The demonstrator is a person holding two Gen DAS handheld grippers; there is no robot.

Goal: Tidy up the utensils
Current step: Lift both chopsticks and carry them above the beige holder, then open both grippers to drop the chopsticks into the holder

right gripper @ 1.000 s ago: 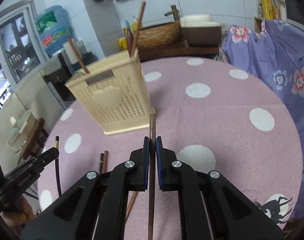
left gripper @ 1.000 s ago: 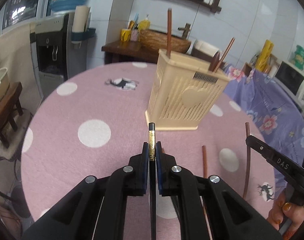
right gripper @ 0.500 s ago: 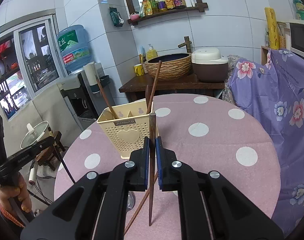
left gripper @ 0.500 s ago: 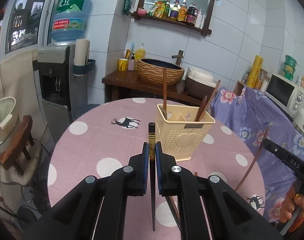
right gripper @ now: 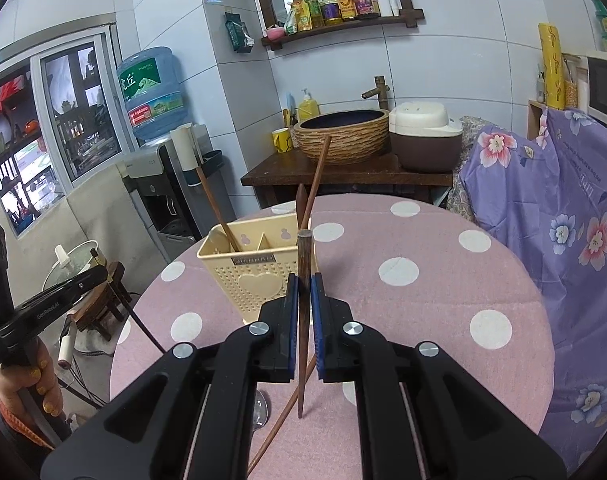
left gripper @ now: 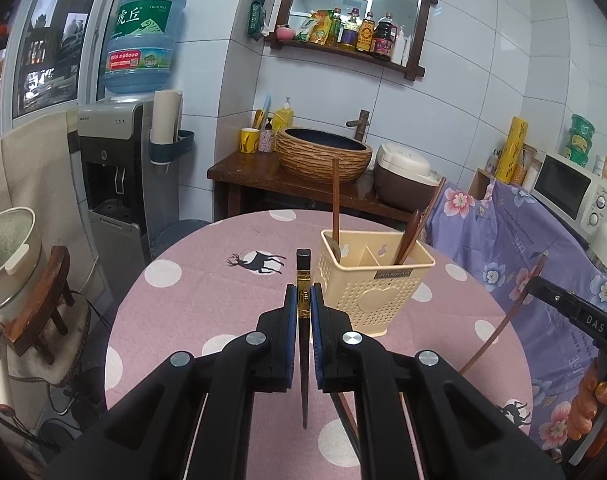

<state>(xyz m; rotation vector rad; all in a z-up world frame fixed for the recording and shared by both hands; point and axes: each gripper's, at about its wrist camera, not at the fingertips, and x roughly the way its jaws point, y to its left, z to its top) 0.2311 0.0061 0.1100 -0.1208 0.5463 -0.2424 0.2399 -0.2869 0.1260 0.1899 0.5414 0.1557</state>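
Above a polka-dot table [left gripper: 191,304], the left gripper [left gripper: 303,308] pinches a black chopstick [left gripper: 303,364], the right gripper [right gripper: 303,300] a brown chopstick [right gripper: 302,320], near a cream holder [left gripper: 373,292].

Bright even indoor light, sharp focus, strong fisheye bending, dark vignetted corners

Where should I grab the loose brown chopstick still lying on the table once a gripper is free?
Take the brown chopstick mid-shaft from straight above, jaws across its width. It lies flat on the pink tablecloth beside a spoon, so only a top-down pinch looks workable.
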